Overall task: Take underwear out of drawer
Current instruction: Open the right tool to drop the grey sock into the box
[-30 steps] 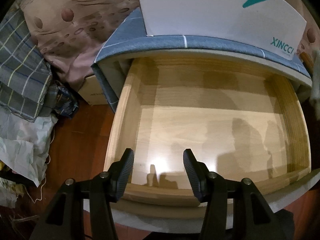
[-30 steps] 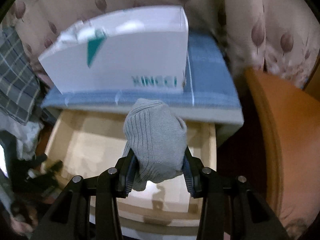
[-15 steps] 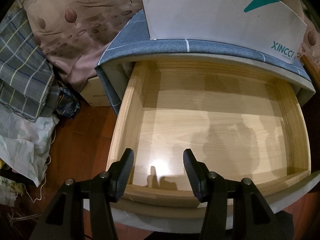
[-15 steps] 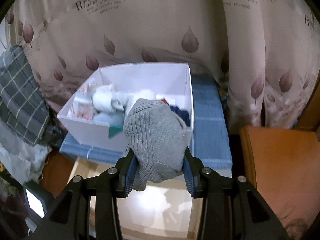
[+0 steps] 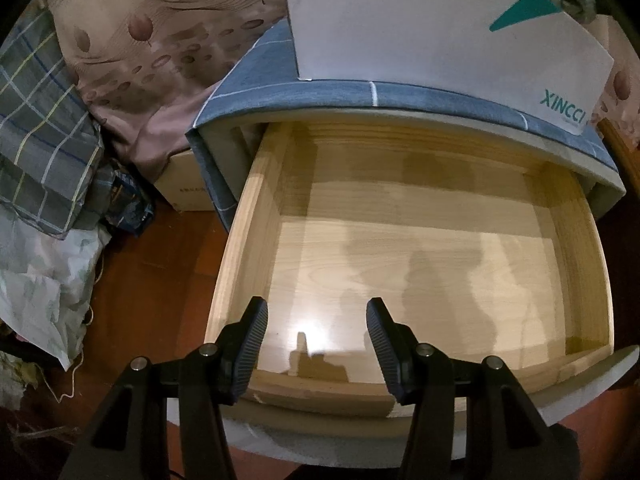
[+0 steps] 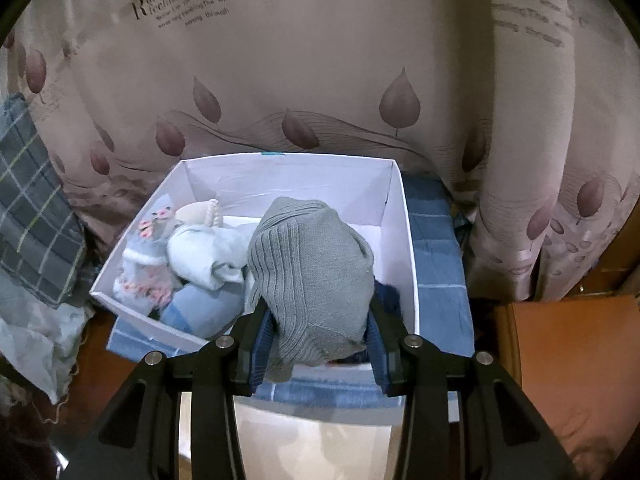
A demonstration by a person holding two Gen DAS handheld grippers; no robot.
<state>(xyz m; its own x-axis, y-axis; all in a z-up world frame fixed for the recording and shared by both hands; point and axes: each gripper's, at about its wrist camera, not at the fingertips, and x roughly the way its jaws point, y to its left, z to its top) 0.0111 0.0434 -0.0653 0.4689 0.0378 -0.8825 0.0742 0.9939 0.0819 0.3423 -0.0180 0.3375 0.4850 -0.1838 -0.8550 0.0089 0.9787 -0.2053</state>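
Note:
My right gripper [image 6: 316, 322] is shut on a grey ribbed underwear bundle [image 6: 312, 264], held over the near right part of a white box [image 6: 394, 216]. Inside the box lie several folded pieces, pale blue [image 6: 204, 254] and flowered [image 6: 144, 280]. In the left wrist view the wooden drawer [image 5: 256, 216] is pulled out, and its bare bottom shows only shadows and a light spot. My left gripper [image 5: 316, 338] stands open over the drawer's front edge with nothing between its fingers. The white box [image 5: 420, 28] stands on the blue-covered cabinet top [image 5: 312, 92].
A leaf-print curtain [image 6: 320, 80] hangs behind the cabinet. Plaid cloth [image 5: 36, 128] and crumpled bags [image 5: 40, 280] lie on the floor at left, next to a cardboard box [image 5: 184, 188]. An orange cushion [image 6: 568, 364] sits to the right.
My right gripper carried the grey bundle up and away from the drawer until it hangs above the white box, whose contents came into view. The left gripper stayed in place, open.

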